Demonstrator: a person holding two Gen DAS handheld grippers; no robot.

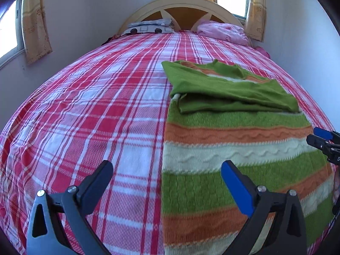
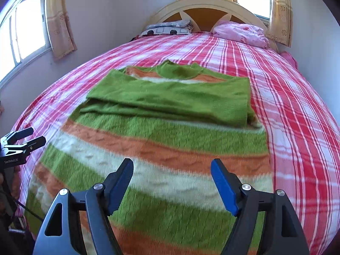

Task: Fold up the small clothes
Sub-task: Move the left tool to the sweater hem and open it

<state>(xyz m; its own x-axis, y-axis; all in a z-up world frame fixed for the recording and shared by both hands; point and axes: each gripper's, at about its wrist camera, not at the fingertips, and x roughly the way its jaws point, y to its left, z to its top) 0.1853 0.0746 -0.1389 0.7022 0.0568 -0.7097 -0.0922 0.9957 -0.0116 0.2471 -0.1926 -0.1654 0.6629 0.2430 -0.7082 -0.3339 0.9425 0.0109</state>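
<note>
Below both open grippers lies the sweater (image 2: 170, 144).

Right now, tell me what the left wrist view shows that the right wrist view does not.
Only the left wrist view: a broad bare stretch of plaid bedspread left of the sweater, and the open left gripper over its left edge. Only the right wrist view: the sweater's right edge, and the open right gripper above its stripes. Both: the folded-in green sleeves, headboard, pink pillow.
</note>
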